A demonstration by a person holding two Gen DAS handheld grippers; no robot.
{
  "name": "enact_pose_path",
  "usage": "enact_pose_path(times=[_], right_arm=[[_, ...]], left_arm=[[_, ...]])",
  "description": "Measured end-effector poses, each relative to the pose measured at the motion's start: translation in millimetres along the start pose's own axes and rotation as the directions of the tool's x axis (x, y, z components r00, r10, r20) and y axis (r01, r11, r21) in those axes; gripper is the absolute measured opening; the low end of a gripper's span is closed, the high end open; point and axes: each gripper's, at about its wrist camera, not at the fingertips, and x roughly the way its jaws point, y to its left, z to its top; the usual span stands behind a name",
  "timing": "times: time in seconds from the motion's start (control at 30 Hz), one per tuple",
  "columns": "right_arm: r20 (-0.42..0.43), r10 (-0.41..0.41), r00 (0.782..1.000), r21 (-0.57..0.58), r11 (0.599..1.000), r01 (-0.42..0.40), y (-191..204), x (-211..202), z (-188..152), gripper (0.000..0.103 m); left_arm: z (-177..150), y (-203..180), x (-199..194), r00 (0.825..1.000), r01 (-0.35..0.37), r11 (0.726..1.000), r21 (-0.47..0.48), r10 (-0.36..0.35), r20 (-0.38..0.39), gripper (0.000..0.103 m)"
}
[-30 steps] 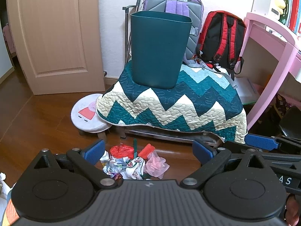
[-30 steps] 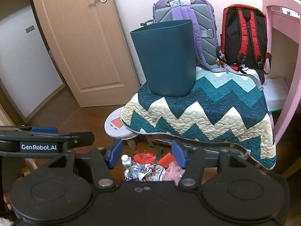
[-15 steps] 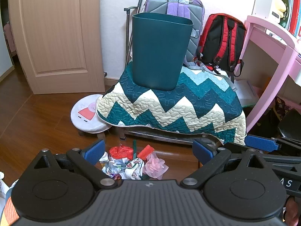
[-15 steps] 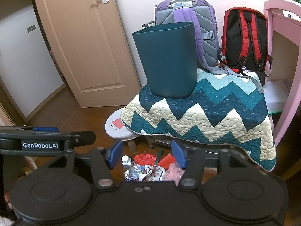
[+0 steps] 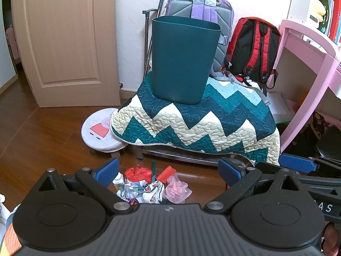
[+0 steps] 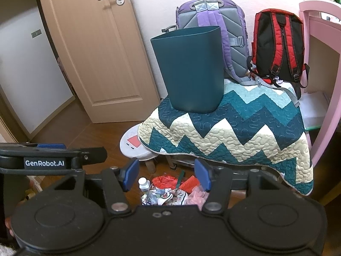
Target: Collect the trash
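Two grippers are hanging above the floor with nothing between their fingers: the left gripper (image 5: 168, 168) is gaping wide, the right gripper (image 6: 166, 173) is standing narrower but still apart. The trash pile (image 5: 152, 186) is lying on the wood floor at the lower middle of both frames, a small bottle (image 6: 143, 183) at its left edge, red wrappers (image 5: 138, 173) and crumpled paper in the middle, a pink wad (image 5: 177, 189) at its right. The pieces are touching and overlapping, so a grab is likely pulling up several or dropping one. Left of the pile a round stool (image 5: 100, 128) is crowding the reach. The bin (image 5: 183, 60) is sitting high on the quilt (image 5: 202, 123) at the frame's middle; being tall on soft cloth, a nudge could tip it. Backpacks (image 6: 277, 47) are leaning behind.
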Motion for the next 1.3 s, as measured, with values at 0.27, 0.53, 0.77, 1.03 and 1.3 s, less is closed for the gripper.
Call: enact_pose_path(times=[0.27, 0.53, 0.77, 1.03, 1.3], right_arm=[[-0.014, 0.001, 1.0, 0.003, 1.0, -0.001, -1.6, 7.7, 0.7, 0.058], [-0.045, 0.008, 0.999, -0.012, 1.0, -0.009, -7.9, 27.4, 5.2, 0.058], [-0.088, 0.033, 0.996, -0.02, 0.999, -0.034, -18.1, 63.3, 14.5, 0.058], [-0.131, -0.004, 0.991, 0.05, 0.999, 0.011, -55.9, 116.3, 28.7, 0.058], [-0.231, -0.068, 0.97, 0.077, 0.993, 0.088, -96.9, 179.6, 25.1, 0.058]], left_arm=[[0.1, 1.6, 11.1, 1.0, 0.0, 1.0, -0.003, 0.0, -0.018, 0.1], [7.2, 9.1, 37.1, 0.999, -0.014, 1.0, -0.015, 0.013, -0.048, 0.1], [19.2, 22.8, 76.5, 0.996, -0.02, 0.999, -0.042, 0.016, -0.087, 0.1], [43.9, 69.7, 134.4, 0.993, -0.066, 0.993, -0.097, 0.056, -0.101, 0.1], [61.6, 121.3, 204.9, 0.978, -0.124, 0.984, -0.129, 0.1, -0.181, 0.1]])
